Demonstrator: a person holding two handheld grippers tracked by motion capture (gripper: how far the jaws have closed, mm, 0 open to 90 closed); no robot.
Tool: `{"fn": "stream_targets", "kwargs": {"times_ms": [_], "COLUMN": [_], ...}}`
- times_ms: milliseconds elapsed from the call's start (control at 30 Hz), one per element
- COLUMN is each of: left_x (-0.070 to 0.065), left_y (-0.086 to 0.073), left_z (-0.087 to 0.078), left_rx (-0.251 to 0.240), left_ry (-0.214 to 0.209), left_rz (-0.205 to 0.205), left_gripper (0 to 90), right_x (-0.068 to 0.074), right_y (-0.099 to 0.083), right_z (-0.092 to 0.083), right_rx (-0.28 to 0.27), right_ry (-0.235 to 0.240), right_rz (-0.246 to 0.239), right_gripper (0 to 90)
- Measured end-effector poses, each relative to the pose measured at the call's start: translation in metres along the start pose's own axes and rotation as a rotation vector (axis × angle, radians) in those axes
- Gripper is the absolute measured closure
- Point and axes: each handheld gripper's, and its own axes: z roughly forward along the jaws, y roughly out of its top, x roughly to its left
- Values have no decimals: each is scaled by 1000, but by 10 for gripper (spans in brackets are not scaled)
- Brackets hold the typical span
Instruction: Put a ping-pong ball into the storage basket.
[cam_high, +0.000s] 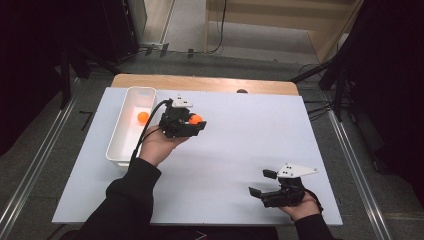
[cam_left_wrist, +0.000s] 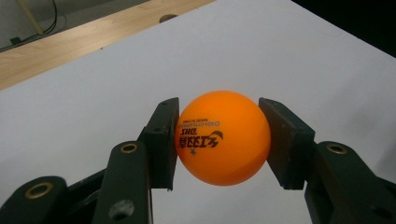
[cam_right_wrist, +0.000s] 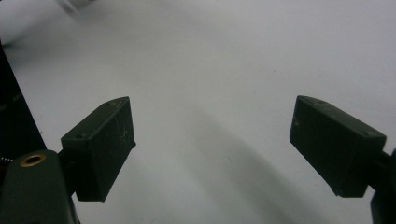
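Left gripper (cam_left_wrist: 219, 140): jaws clamped on an orange ball (cam_left_wrist: 223, 137), one pad against each side. The ball sits between the pad tips, clear of the sheet beneath. Black print on its near face, upside down in the left gripper view; a small star and the letters DHS can be made out, the finer line above not legible.

In the high view the left gripper (cam_high: 194, 120) is held above the white sheet (cam_high: 240, 150), just right of the tray (cam_high: 120, 135), with the held ball (cam_high: 195, 119) showing at its tip. A left hand (cam_high: 157, 145) in a dark sleeve grips the body from below; the cable runs back along the wrist.

Second ball (cam_high: 143, 117), also orange, lies inside the tray, toward its far half. The tray is white, long and narrow, set along the sheet's left edge.

Right gripper (cam_right_wrist: 212, 144): jaws wide apart, nothing between them, bare white sheet beyond. In the high view it (cam_high: 262, 182) rests low near the sheet's front right corner, well apart from the left one, jaws pointing left, grey plate on top. The right hand (cam_high: 300, 205) holds it from behind.

The sheet covers most of a wooden table (cam_high: 200, 82), whose bare strip shows along the far edge. Grey floor around it.
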Motion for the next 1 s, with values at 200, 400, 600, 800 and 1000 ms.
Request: {"fn": "stream_targets", "kwargs": {"times_ms": [200, 400, 600, 800, 1000], "left_x": [6, 14, 24, 29, 36], "left_y": [-2, -4, -8, -10, -14], "left_z": [-5, -10, -16, -20, -25], "left_rx": [-8, -15, -16, -18, -23], "left_ry": [11, 27, 44, 66, 79], "left_rz": [-21, -31, -54, -63, -76], "left_gripper": [508, 507, 507, 507, 507], "right_x": [0, 0, 0, 0, 0], "right_y": [0, 0, 0, 1, 1], "right_z": [0, 0, -1, 0, 0], "right_rx": [-1, 0, -6, -3, -6], "right_ry": [0, -1, -1, 0, 1], "right_rz": [1, 1, 0, -4, 1], "right_gripper": [125, 125, 125, 125, 125]}}
